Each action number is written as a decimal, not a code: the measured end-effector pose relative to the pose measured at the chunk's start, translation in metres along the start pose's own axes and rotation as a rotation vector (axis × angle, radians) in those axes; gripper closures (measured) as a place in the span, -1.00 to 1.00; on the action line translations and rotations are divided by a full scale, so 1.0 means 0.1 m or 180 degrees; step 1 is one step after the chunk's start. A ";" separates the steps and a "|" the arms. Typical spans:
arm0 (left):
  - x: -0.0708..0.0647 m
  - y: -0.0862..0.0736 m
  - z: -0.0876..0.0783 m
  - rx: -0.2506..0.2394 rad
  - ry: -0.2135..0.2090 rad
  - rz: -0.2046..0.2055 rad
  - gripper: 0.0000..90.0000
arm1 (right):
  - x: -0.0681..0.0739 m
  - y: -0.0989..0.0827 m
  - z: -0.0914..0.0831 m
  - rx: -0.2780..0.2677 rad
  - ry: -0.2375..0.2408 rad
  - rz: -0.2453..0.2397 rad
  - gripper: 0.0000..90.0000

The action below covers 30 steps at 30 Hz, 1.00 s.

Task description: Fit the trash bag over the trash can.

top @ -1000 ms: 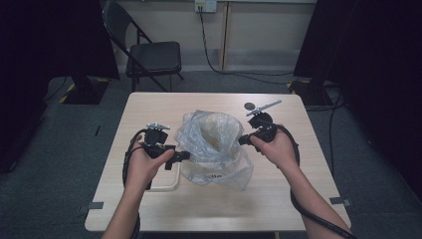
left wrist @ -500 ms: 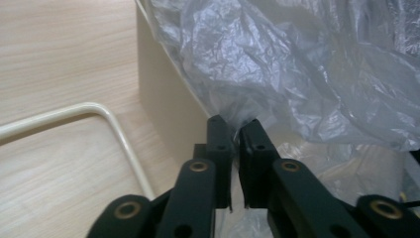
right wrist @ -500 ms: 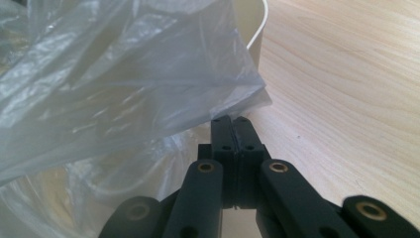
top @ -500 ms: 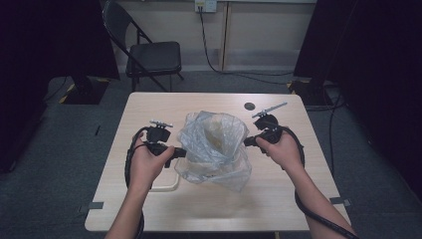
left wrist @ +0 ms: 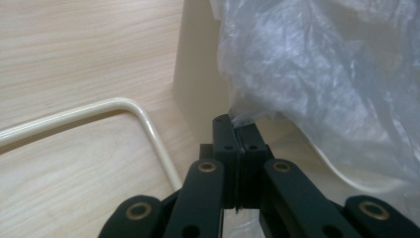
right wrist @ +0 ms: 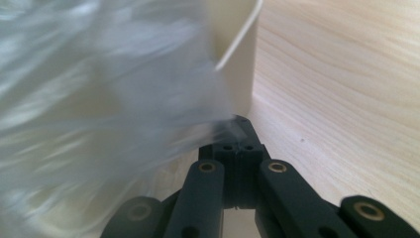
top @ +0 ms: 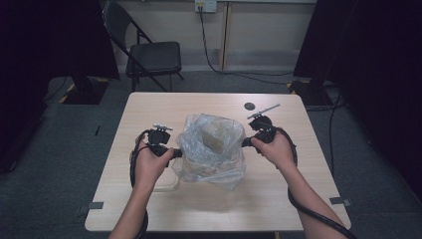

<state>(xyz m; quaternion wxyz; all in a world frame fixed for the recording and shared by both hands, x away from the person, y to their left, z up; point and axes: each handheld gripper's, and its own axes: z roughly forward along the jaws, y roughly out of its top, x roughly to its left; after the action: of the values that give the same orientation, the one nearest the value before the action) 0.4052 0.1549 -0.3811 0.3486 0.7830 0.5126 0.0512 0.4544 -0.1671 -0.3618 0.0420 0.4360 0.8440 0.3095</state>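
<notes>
On the desk (top: 149, 199), dead centre, sits a cream plastic bin (left wrist: 198, 74) with a clear plastic bag (top: 211, 149) draped into it and spilling over the rim. Looks like liner-fitting work: each gripper has pinched one side of the bag so the mouth can be stretched open and pulled down around the bin's walls.

Left gripper (top: 175, 153) comes in at 9 o'clock of the bag. Its jaws have just been closing and now sit pressed together, with a thin edge of the film caught at the tips, which you can see nicely in the left gripper view (left wrist: 236, 130). Right gripper (top: 246, 143) is at roughly 3 o'clock, jaws fully together too, and in the right gripper view (right wrist: 237, 130) a wisp of bag runs right into the tips, though that shot is blurry.

Bin's wire-like cream handle (left wrist: 148, 129) lies flat on the desk at about 7 o'clock of the bin, under the left hand (top: 149, 167). Holding opposite sides makes sense, since one pinch alone would just drag the bag sideways. Something tan sits inside the bag; can't tell what.

Off at 1 o'clock there's a small dark disc (top: 249, 105) and a thin metal stick (top: 266, 109), well apart from the action.
</notes>
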 end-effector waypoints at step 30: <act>-0.07 -0.09 -0.21 -0.0157 0.0390 0.0327 -0.27 | -0.03 -0.18 -0.41 -0.0156 -0.0132 -0.0391 0.22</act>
<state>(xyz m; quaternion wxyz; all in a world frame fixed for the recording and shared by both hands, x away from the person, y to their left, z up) 0.3859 0.1617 -0.3695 0.3327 0.7949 0.4907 0.1295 0.4293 -0.1969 -0.3400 0.0891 0.3885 0.8603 0.3177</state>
